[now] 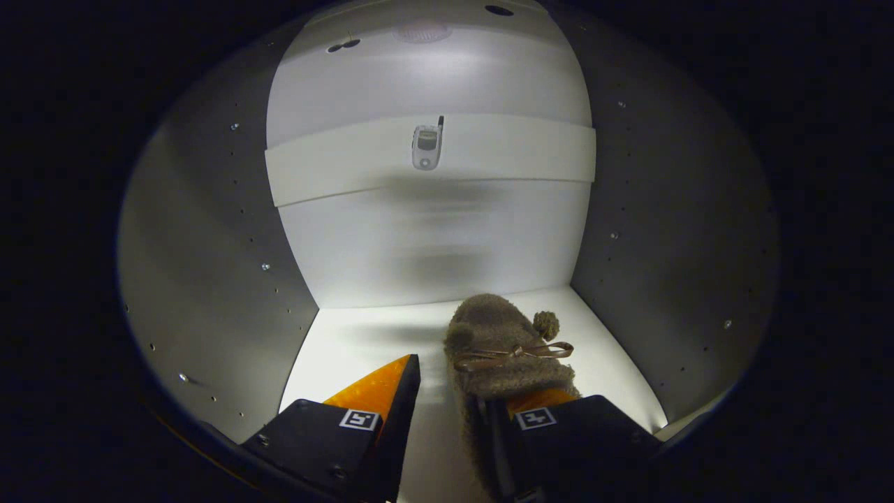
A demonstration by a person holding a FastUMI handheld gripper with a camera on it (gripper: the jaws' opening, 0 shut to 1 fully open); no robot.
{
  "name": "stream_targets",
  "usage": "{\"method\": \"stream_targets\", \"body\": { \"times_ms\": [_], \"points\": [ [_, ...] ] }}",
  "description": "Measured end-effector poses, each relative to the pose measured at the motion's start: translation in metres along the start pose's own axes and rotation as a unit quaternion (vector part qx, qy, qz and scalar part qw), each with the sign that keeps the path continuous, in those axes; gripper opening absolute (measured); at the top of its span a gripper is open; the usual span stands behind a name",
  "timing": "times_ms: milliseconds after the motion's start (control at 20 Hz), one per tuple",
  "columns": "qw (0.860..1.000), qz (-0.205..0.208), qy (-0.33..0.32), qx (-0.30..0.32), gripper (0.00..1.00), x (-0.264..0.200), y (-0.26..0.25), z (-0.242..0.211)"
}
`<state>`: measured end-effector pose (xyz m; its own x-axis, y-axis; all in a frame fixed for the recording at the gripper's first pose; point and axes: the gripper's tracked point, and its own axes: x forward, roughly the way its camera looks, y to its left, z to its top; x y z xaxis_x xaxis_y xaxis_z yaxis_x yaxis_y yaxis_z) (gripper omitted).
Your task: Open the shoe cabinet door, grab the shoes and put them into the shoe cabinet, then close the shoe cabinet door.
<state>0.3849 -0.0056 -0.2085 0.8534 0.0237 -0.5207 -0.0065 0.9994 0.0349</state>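
Observation:
I am looking into the white shoe cabinet (209,279). A brown fuzzy slipper (503,342) with a thin bow and a pompom lies on the cabinet floor (349,356), toe towards the back wall. My gripper (475,381) is open over the front of the floor. The right finger (541,402) sits in the slipper's heel opening, its tip hidden by the fur. The left finger (391,384) stands apart from the slipper's outer side, with a strip of bare floor between them.
A white shelf (524,154) crosses the cabinet above, with a small grey flip phone (427,145) at its front. Grey side walls with peg holes close in left and right (663,244). Bare floor lies left of the slipper.

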Motion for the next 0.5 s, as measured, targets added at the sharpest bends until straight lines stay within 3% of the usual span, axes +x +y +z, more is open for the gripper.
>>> {"method": "stream_targets", "body": {
  "times_ms": [200,300,500],
  "points": [
    [1.000,0.003,-0.008,-0.012,0.66,-0.025,0.000,-0.001],
    [1.000,-0.002,-0.008,-0.017,0.79,-0.040,-0.001,-0.003],
    [0.999,-0.005,-0.041,-0.015,0.86,-0.084,-0.003,0.005]
  ]
}}
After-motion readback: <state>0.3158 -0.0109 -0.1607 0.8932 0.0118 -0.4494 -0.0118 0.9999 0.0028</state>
